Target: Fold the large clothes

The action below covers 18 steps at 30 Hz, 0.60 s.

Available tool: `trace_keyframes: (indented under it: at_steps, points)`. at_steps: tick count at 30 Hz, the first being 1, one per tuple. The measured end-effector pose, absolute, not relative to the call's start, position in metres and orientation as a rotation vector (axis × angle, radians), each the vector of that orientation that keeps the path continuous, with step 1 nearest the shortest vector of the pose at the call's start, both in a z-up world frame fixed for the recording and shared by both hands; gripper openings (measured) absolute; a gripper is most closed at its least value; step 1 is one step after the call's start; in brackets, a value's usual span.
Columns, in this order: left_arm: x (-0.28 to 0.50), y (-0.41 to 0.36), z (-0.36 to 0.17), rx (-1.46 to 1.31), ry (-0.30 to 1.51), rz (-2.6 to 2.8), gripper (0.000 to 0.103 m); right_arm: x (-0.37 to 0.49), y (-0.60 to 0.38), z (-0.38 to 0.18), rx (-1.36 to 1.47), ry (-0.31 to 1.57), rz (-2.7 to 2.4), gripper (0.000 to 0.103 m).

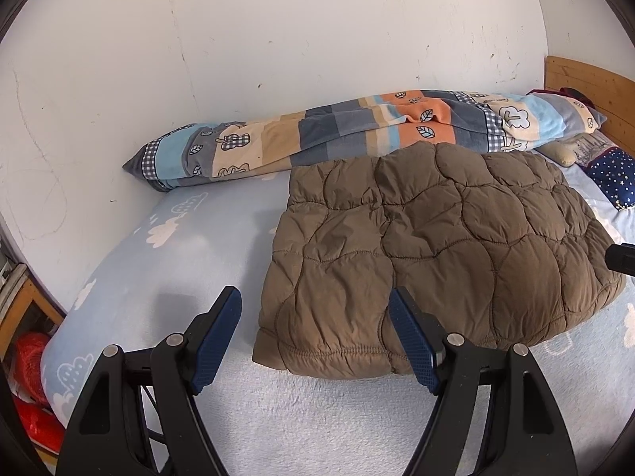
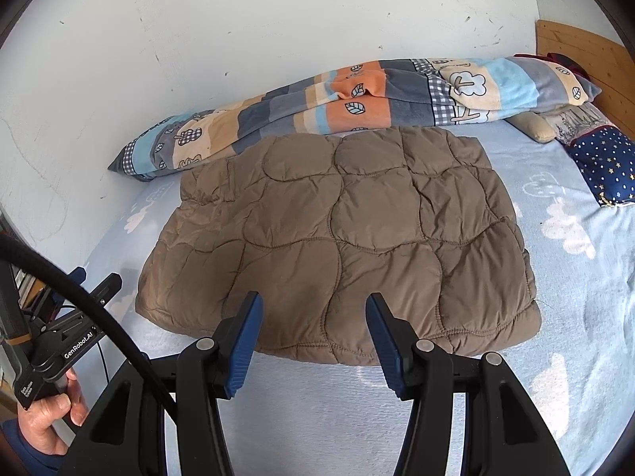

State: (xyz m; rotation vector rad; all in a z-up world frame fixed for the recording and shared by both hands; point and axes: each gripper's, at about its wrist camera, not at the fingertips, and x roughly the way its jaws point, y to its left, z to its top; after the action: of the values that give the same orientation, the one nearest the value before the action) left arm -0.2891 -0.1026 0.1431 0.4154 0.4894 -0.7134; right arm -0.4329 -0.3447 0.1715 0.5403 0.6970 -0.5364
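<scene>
Right wrist only: hand (image 2: 51,416) gripping left gripper (image 2: 101,281).

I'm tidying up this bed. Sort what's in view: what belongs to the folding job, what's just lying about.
Job: brown quilted puffy jacket, folded on the bed; open left gripper; open right gripper.

Lying about: rolled patchwork fleece blanket; navy star-print pillow; light blue cloud-print bedsheet; red bag.

Folded brown jacket (image 2: 337,234) on bed (image 2: 555,277)
</scene>
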Motion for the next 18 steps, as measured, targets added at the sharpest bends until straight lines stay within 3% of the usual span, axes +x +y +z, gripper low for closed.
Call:
trace_keyframes:
  at_steps: [9, 18]
  points:
    - [-0.279, -0.112, 0.129, 0.457, 0.521, -0.693, 0.076, -0.434, -0.355, 0.162, 0.565, 0.719, -0.569, 0.059]
    - [-0.233, -0.133, 0.094, 0.466, 0.668, -0.635, 0.076, -0.424, -0.390, 0.132, 0.592, 0.780, -0.677, 0.059]
